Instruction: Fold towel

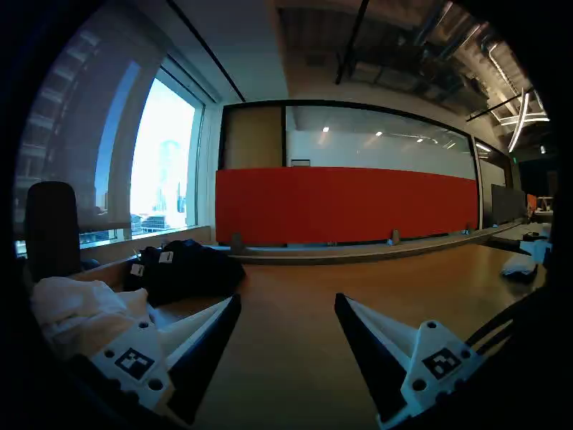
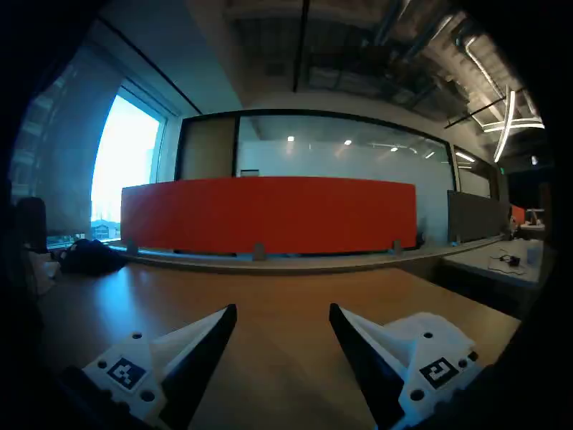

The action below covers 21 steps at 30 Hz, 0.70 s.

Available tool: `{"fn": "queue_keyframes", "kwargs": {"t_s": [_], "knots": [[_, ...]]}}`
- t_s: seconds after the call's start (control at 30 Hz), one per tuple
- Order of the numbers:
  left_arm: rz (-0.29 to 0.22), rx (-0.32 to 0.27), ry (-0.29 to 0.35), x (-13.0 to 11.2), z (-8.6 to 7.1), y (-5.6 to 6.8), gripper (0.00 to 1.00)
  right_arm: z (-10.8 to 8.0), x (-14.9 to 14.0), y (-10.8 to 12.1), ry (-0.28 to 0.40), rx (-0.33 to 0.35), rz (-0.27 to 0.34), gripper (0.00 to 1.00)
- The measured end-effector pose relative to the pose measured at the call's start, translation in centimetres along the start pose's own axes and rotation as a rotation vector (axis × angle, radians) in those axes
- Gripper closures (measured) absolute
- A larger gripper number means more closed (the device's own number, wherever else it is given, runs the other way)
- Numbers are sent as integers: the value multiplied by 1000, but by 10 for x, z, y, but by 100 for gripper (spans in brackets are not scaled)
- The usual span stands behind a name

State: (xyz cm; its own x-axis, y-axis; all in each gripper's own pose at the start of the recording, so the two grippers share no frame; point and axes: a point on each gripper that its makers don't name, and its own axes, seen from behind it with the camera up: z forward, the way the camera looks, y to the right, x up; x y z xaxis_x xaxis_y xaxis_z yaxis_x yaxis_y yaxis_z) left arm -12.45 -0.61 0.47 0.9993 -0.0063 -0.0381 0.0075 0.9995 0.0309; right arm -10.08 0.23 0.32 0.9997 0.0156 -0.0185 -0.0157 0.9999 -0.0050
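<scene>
In the left gripper view, a crumpled white towel (image 1: 79, 312) lies on the wooden table (image 1: 301, 315) at the far left, just beyond my left finger. My left gripper (image 1: 288, 299) hovers low over the table, open, with bare wood between its fingers. In the right gripper view, my right gripper (image 2: 283, 309) is likewise open above the bare wooden table (image 2: 286, 301), holding nothing. A sliver of white cloth (image 2: 39, 272) shows at the far left edge of that view.
A heap of black cloth or bags (image 1: 183, 269) sits beside the towel, also seen as a dark heap (image 2: 89, 256) far left. A red divider panel (image 1: 344, 204) runs along the table's back edge. A dark chair back (image 1: 51, 229) stands by the window. Small items (image 1: 519, 265) lie at right.
</scene>
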Motion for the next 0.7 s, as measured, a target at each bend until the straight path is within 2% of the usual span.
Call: {"fn": "queue_keyframes", "kwargs": {"t_s": [0.7], "knots": [[0,0,0,1,0,1,3,-1,0,-2,0,5,1,0]]}}
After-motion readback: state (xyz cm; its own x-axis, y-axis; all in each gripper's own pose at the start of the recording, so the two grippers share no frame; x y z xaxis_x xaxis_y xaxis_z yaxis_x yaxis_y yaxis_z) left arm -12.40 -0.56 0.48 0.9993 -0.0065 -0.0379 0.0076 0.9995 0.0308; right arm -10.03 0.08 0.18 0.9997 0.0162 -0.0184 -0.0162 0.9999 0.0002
